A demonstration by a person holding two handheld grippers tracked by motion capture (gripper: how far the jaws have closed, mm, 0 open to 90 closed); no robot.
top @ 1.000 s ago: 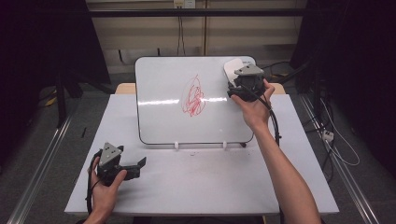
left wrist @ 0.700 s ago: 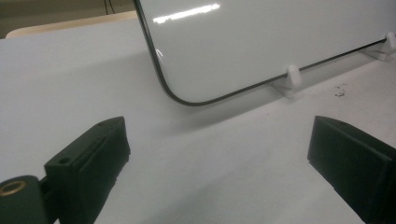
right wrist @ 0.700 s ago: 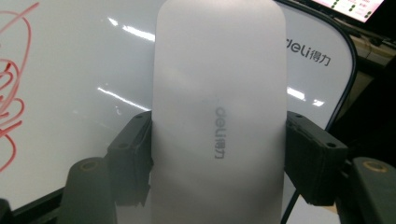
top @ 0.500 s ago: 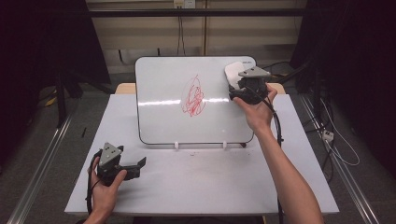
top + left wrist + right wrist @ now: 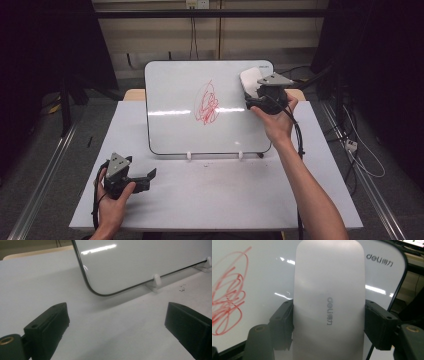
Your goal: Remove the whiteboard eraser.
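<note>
A whiteboard leans on small white stands at the back of the table, with a red scribble near its middle. My right gripper is shut on a white eraser and holds it at the board's upper right, to the right of the scribble. In the right gripper view the eraser stands between both black jaws, the scribble at the left. My left gripper rests open near the table's front left, pointing at the board's lower corner.
The white table has bare surface in front of the board. Small white stands hold the board's bottom edge. Cables lie on the floor at the right, and metal rails run along both sides.
The right gripper with the eraser has shifted slightly along the board's upper right. The left gripper has stayed still.
</note>
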